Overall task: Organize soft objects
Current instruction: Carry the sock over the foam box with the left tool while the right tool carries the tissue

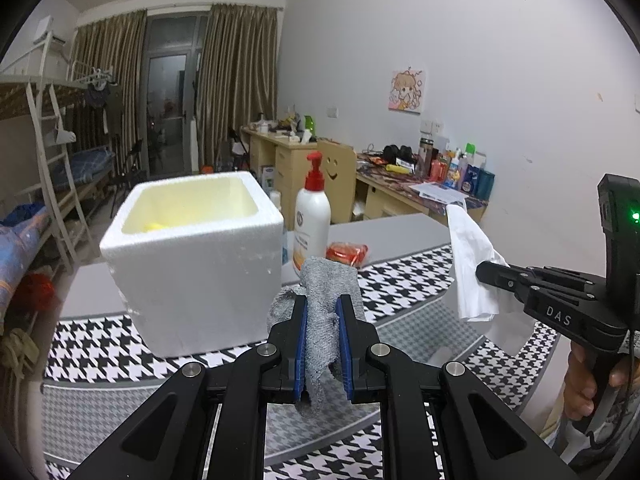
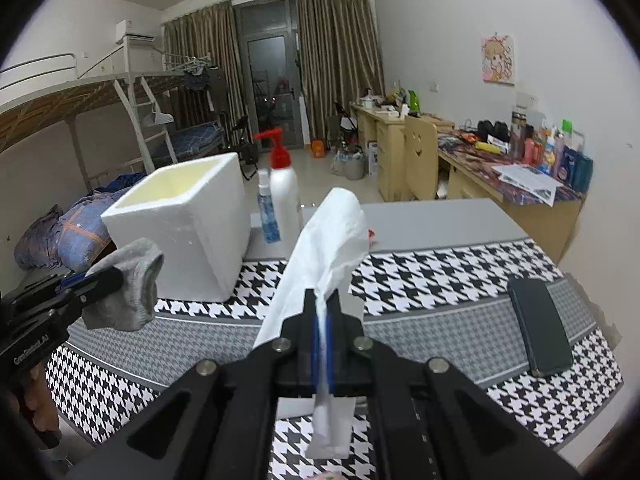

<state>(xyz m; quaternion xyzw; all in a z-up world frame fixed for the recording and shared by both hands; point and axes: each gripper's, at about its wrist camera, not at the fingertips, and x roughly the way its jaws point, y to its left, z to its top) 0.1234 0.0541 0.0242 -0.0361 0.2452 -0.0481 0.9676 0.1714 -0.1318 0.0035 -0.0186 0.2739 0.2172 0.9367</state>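
Observation:
My left gripper (image 1: pixel 323 308) is shut on a grey sock (image 1: pixel 326 300) and holds it above the houndstooth mat, just right of the white foam box (image 1: pixel 192 264). The box holds something yellow (image 1: pixel 154 226). My right gripper (image 2: pixel 322 304) is shut on a white tissue (image 2: pixel 328 236), held up over the mat. In the left wrist view the right gripper (image 1: pixel 486 274) shows at the right with the tissue (image 1: pixel 470 264). In the right wrist view the left gripper (image 2: pixel 108 278) shows at the left with the sock (image 2: pixel 132 288), beside the foam box (image 2: pixel 188 224).
A white pump bottle (image 1: pixel 312 220) and a red packet (image 1: pixel 347 254) stand behind the box. A small blue spray bottle (image 2: pixel 269 212) is beside the pump bottle (image 2: pixel 283 192). A dark phone (image 2: pixel 540 326) lies on the mat (image 2: pixel 440 276) at the right. Desks and bunk beds stand beyond.

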